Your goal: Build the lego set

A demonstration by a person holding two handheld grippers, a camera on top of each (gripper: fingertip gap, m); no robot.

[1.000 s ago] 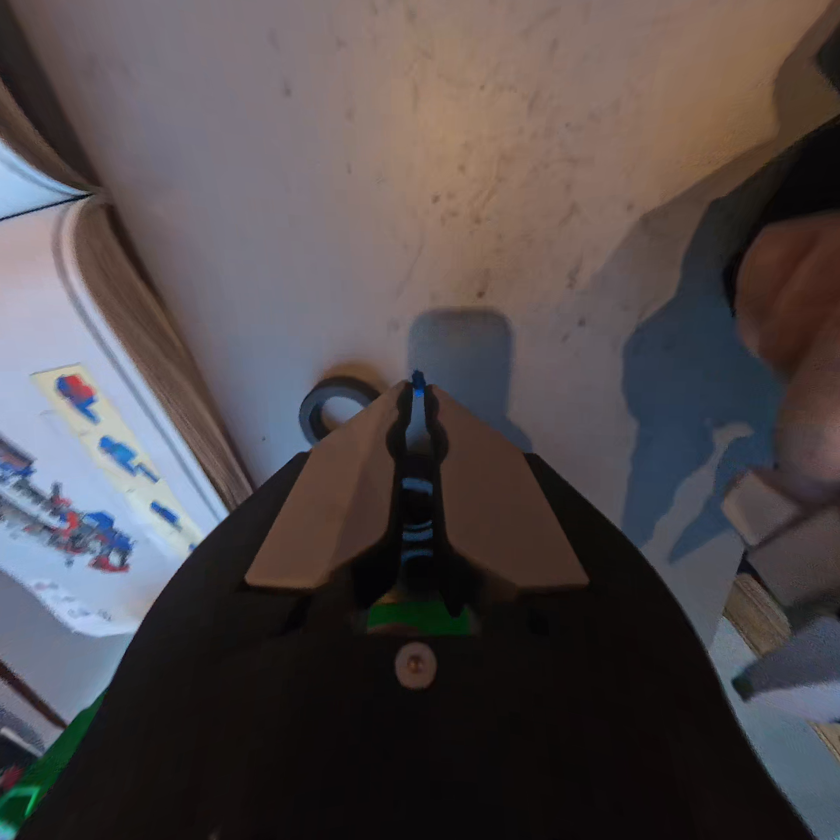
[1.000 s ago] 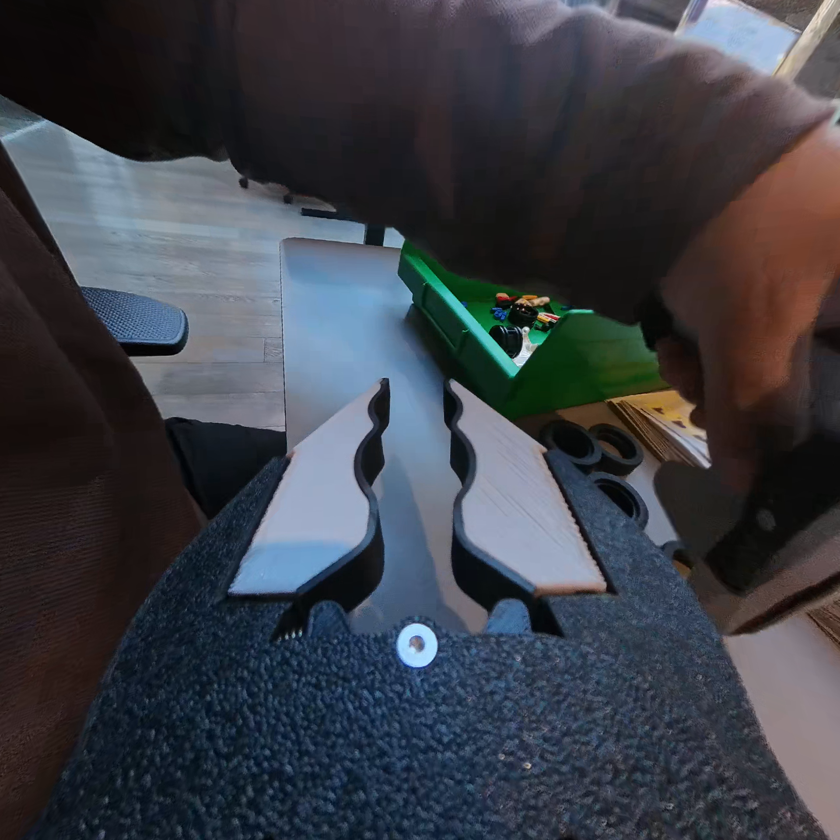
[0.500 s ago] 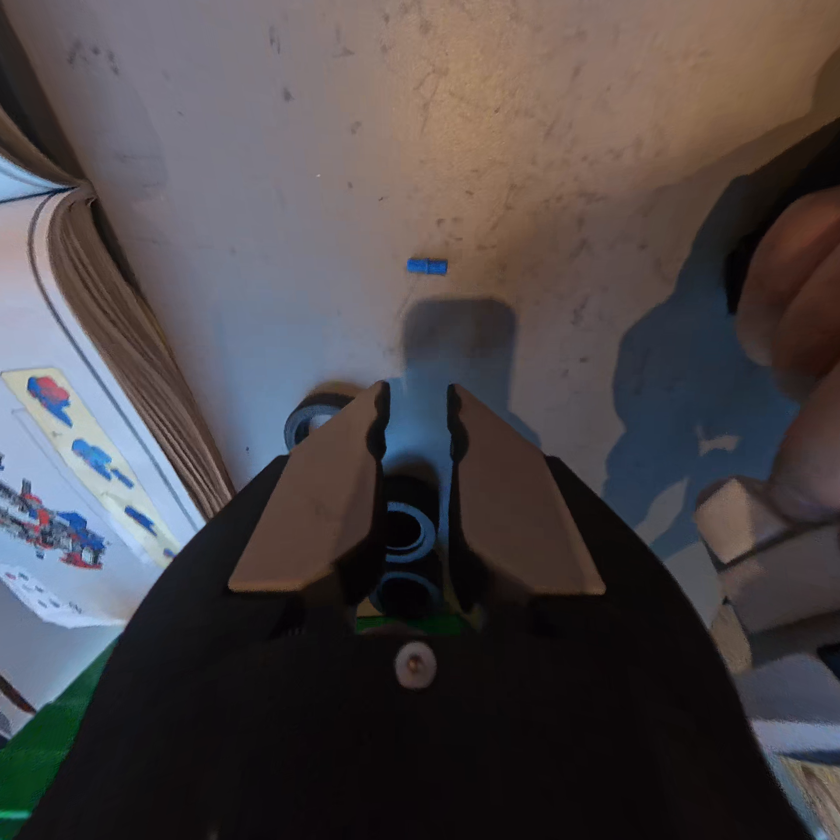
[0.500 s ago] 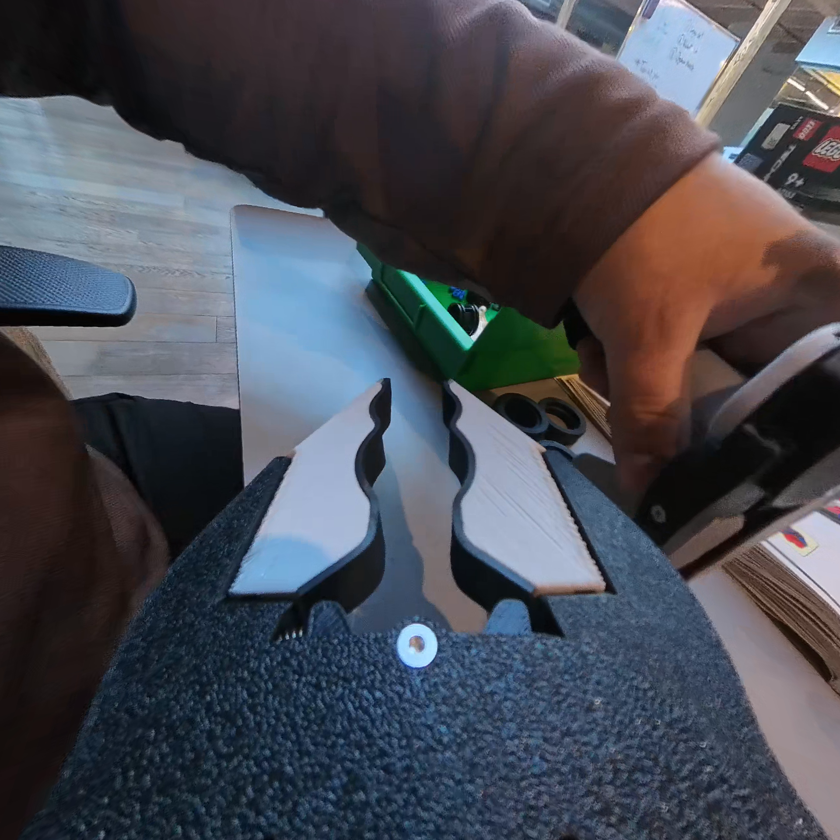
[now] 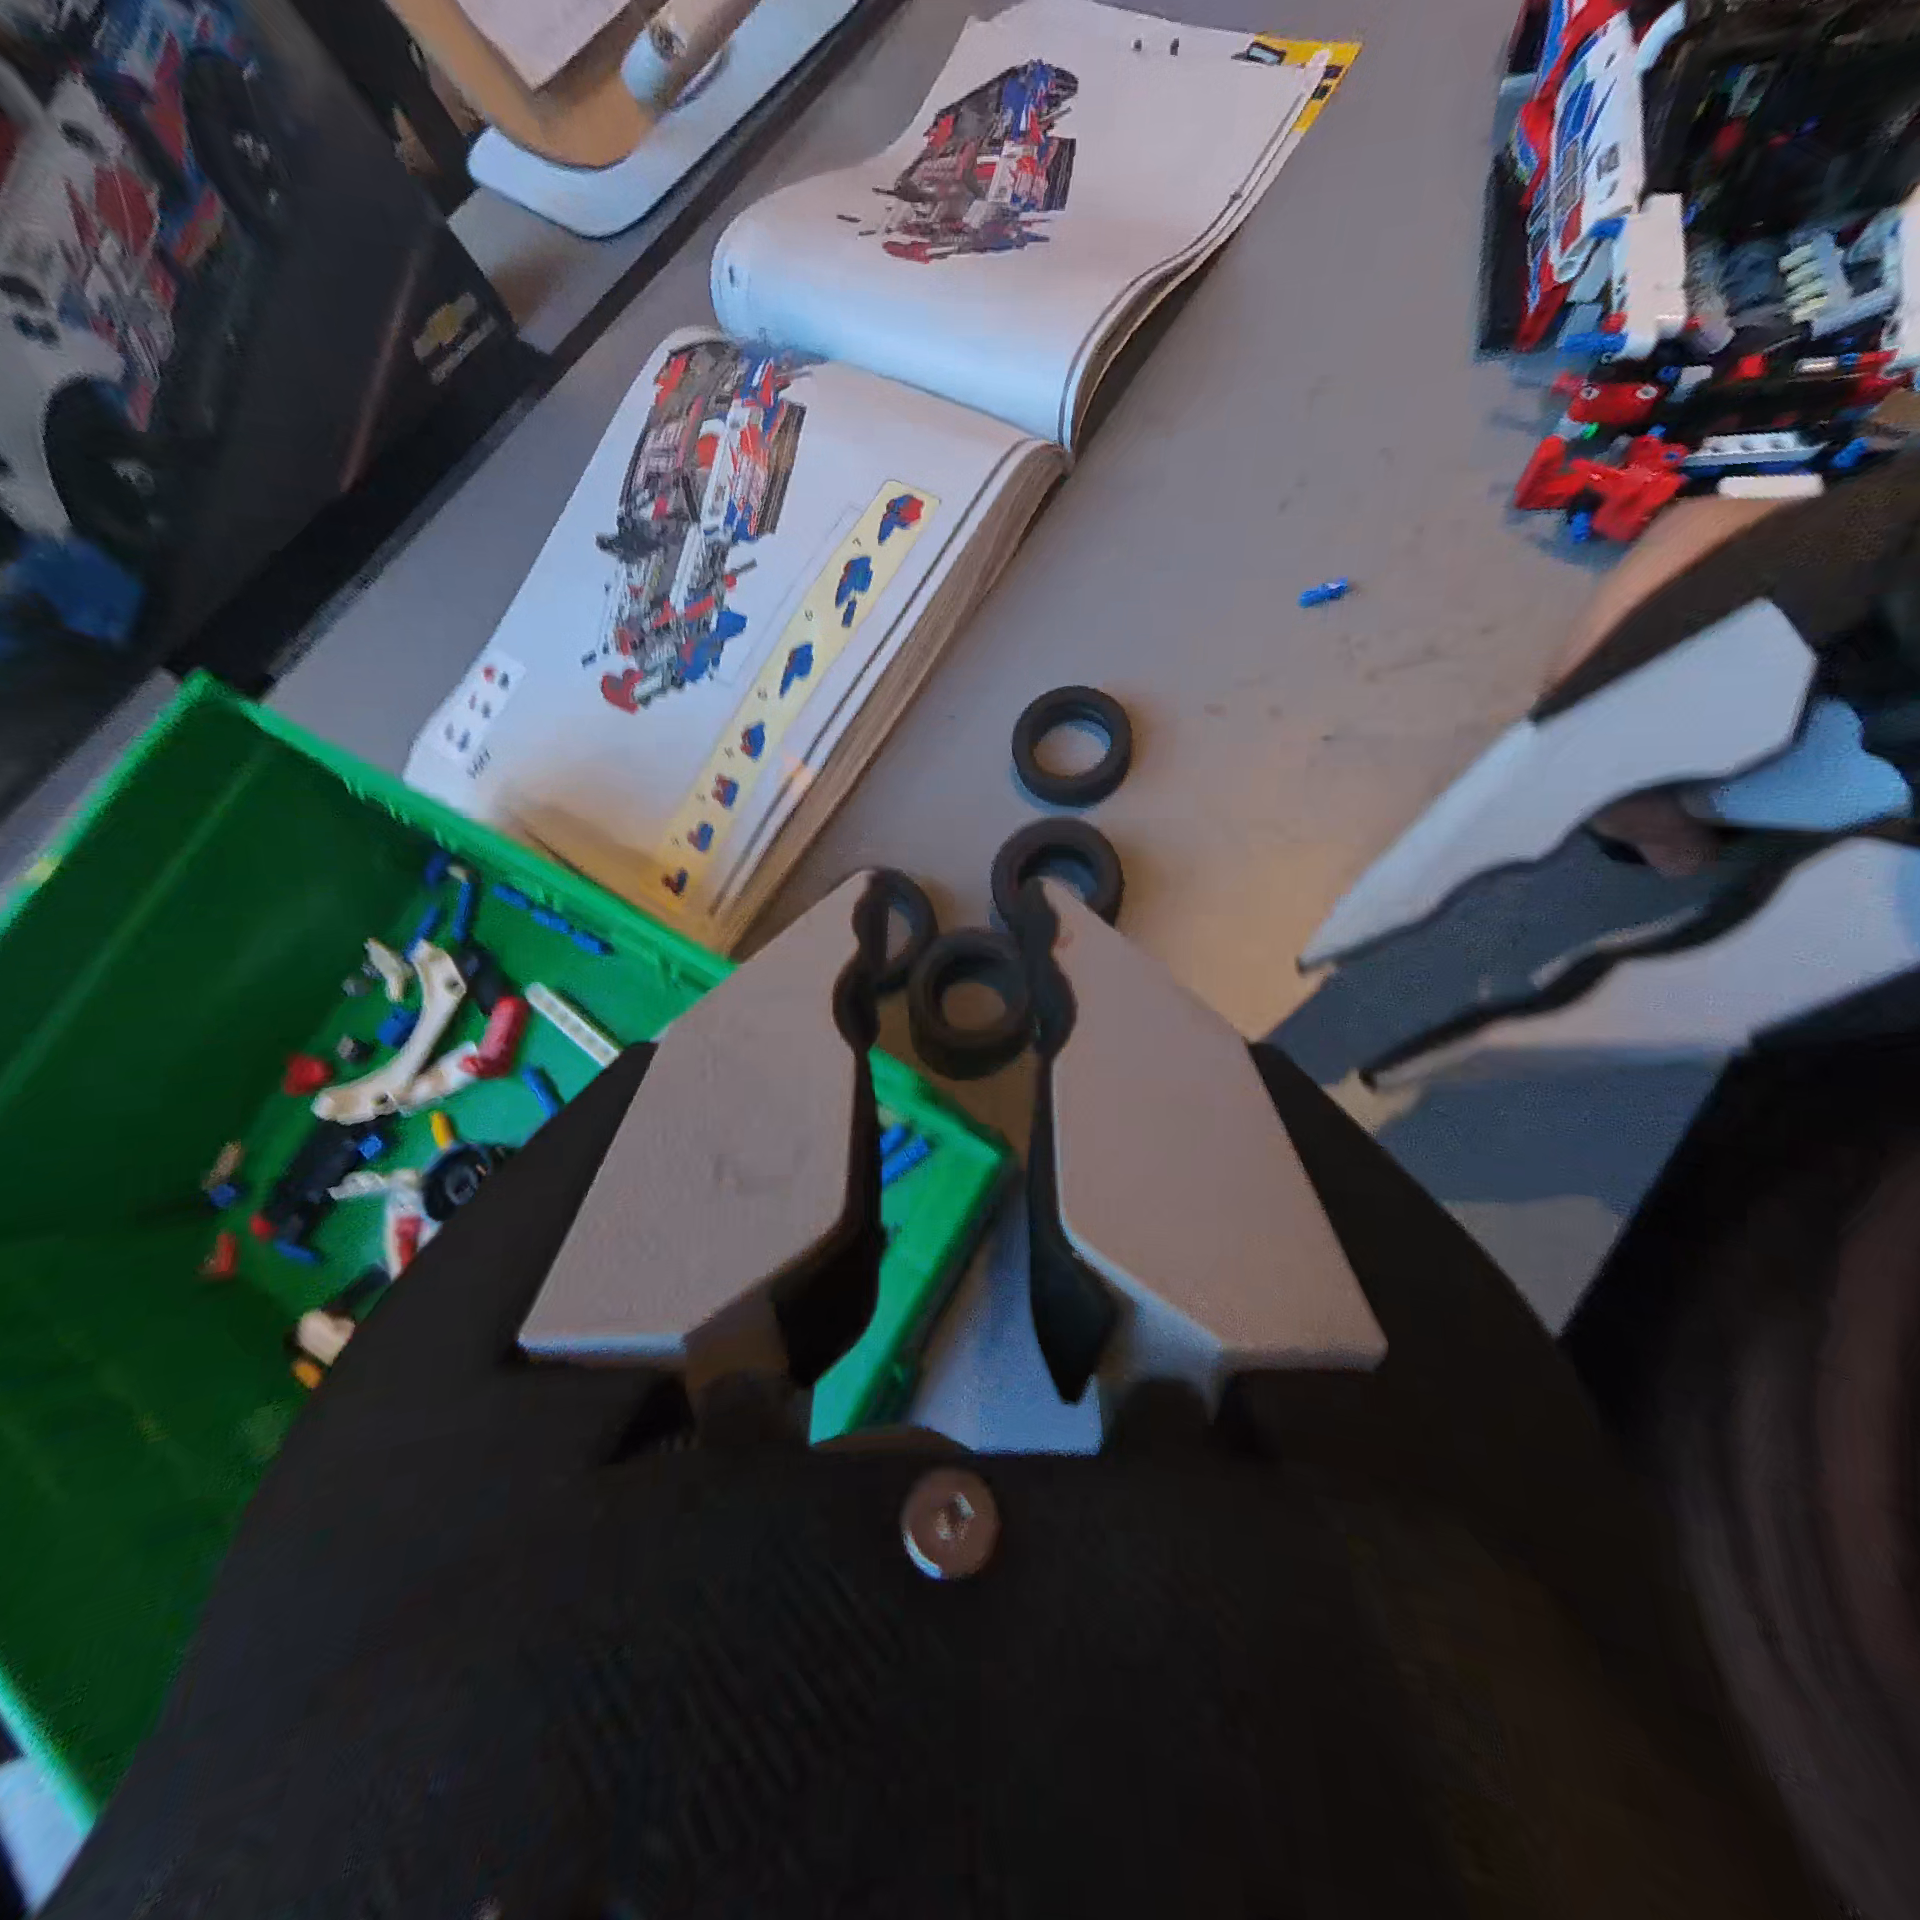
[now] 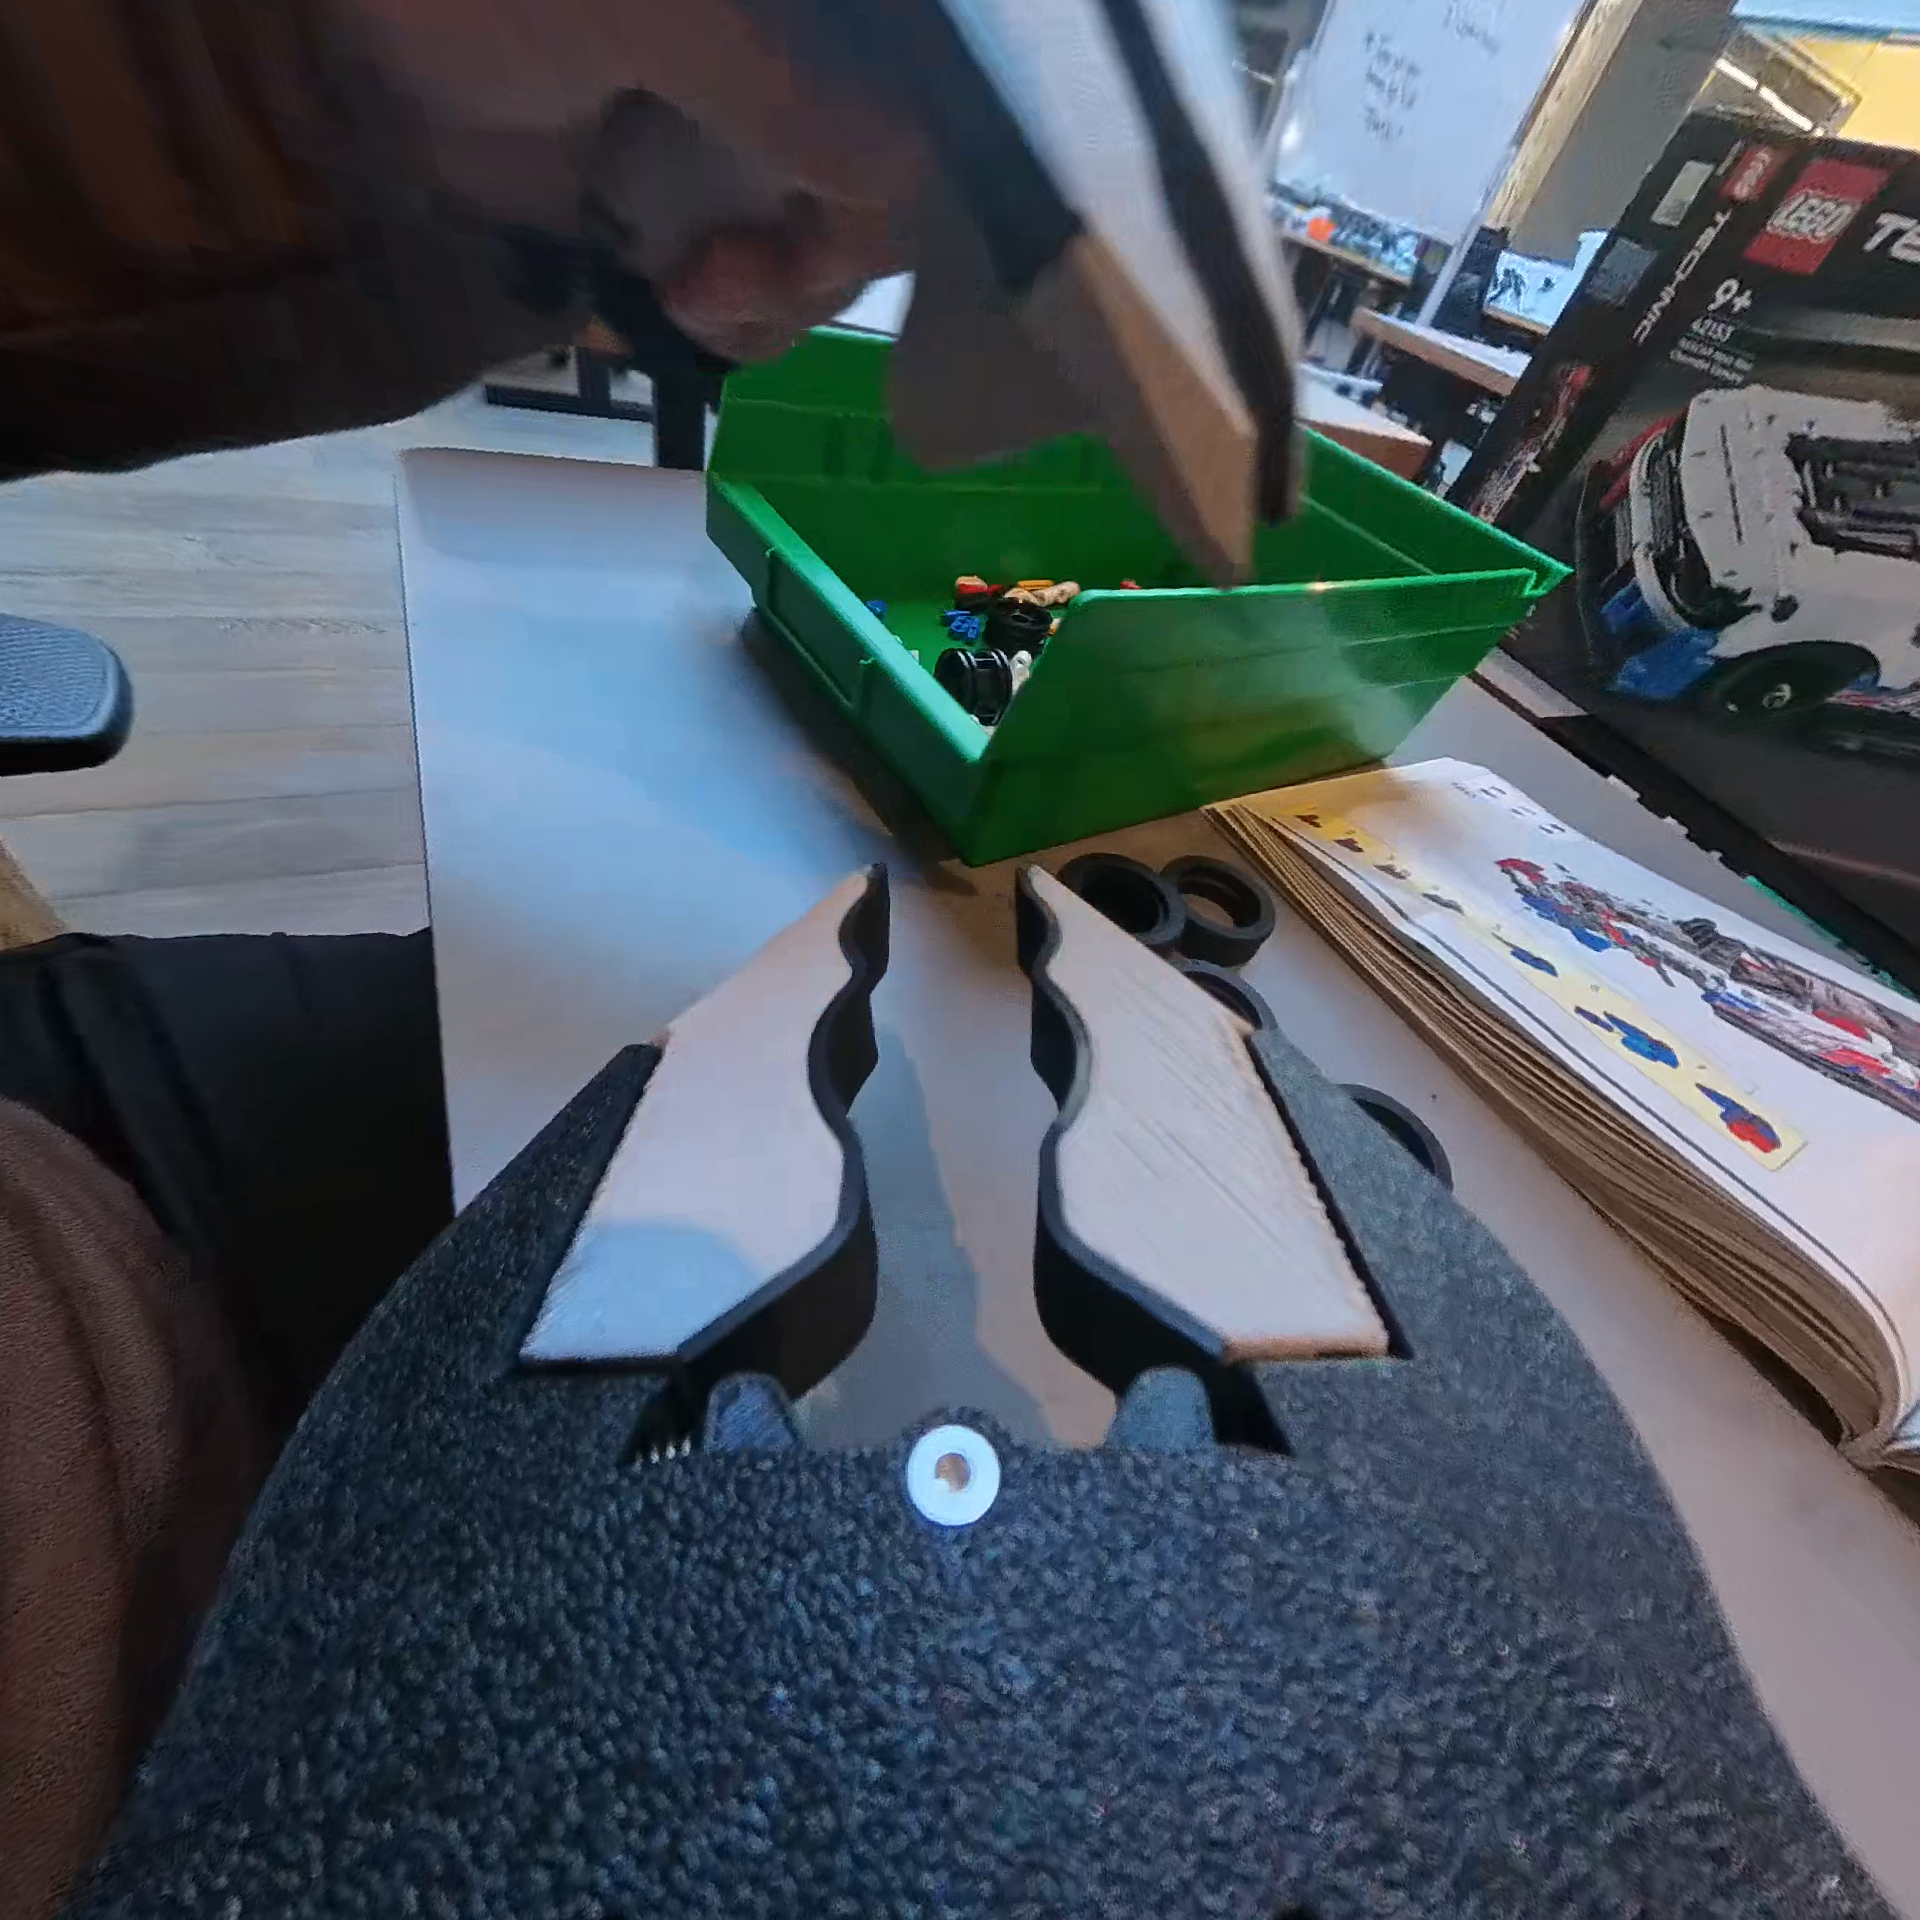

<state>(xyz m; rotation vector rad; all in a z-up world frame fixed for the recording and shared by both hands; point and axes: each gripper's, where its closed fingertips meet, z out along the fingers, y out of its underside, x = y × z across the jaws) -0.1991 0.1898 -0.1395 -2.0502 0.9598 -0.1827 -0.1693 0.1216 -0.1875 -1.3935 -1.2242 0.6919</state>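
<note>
Between the parted fingers of the empty left gripper, a black tyre on the table.

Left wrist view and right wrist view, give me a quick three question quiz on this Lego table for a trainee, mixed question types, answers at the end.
1. True or false: the left gripper is clamped on a black tire.
2. Which lies nearest the small blue pin? A) green bin B) open instruction book C) part-built model
3. Fill in: the loose pieces sit in the ____ bin.

Key: 1 false, its fingers are apart and empty. 2 B. 3 green.
</note>
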